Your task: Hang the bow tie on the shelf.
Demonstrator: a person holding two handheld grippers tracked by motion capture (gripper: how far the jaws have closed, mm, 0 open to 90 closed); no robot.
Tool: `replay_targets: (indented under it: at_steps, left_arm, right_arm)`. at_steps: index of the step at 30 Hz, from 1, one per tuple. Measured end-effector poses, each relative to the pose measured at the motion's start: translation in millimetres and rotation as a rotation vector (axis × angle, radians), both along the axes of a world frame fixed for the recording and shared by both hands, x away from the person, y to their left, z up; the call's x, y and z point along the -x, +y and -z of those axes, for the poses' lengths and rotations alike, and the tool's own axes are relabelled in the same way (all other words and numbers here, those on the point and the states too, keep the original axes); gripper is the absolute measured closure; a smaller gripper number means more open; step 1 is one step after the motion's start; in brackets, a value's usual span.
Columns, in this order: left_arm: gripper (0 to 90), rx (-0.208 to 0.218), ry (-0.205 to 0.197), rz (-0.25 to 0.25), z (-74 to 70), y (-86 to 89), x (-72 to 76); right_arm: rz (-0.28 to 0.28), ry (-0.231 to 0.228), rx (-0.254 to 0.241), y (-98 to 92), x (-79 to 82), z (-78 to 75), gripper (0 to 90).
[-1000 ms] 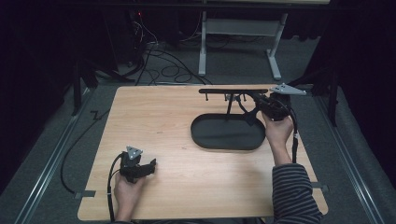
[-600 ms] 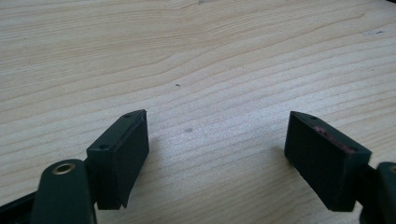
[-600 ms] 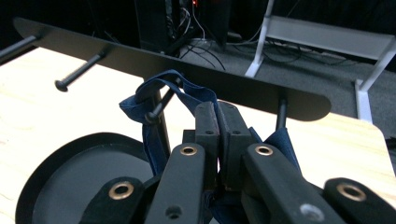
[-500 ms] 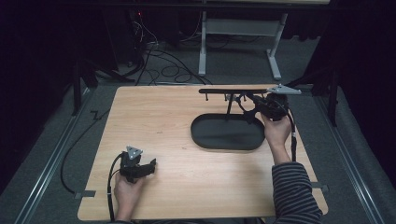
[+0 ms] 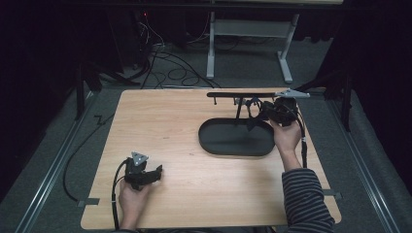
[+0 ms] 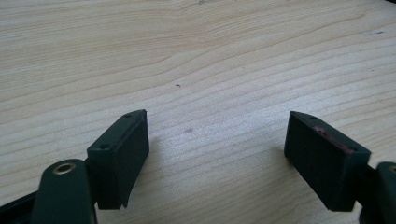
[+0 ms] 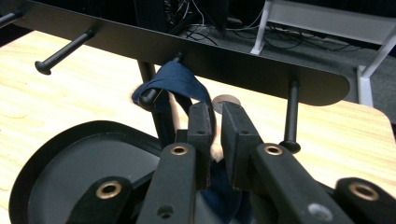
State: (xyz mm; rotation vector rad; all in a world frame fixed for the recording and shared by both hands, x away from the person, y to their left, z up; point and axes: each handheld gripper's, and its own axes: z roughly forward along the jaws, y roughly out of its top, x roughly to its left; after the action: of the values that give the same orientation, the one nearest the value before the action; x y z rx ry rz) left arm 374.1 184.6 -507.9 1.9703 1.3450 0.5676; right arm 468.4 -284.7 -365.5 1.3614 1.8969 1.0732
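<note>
A black stand rises at the back right of the wooden table (image 5: 184, 145); it has an oval base tray (image 5: 233, 141) and a horizontal bar (image 5: 243, 94) with pegs. In the right gripper view a dark blue strap (image 7: 180, 79) loops over one peg under the bar (image 7: 201, 51) and runs down between my jaws. My right gripper (image 7: 217, 116) is shut on the strap above the tray (image 7: 93, 163); the high view shows the gripper (image 5: 260, 112) beside the stand's post. My left gripper (image 5: 158, 171) rests low at the front left, open over bare wood (image 6: 217, 158).
Several pegs (image 7: 65, 51) stick out from the bar toward my right gripper. Behind the table stand a white metal frame (image 5: 248, 34) and loose cables (image 5: 165, 53) on the floor. Bare wood spans the table's left and middle.
</note>
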Motion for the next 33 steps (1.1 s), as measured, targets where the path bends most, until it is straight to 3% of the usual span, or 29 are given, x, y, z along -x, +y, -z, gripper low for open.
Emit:
replay_targets:
  at_steps: [10, 33]
  left_arm:
    - [22.4, 0.002, -0.001, -0.002, 0.1, -0.1, -0.1]
    - [22.3, 0.000, 0.000, 0.000, 0.0, 0.0, 0.0]
  right_arm:
    - [-0.015, 0.001, -0.027, -4.8, 7.3, -1.6, 72.8]
    - [-0.047, -0.007, -0.118, -33.4, 36.2, -2.7, 60.3]
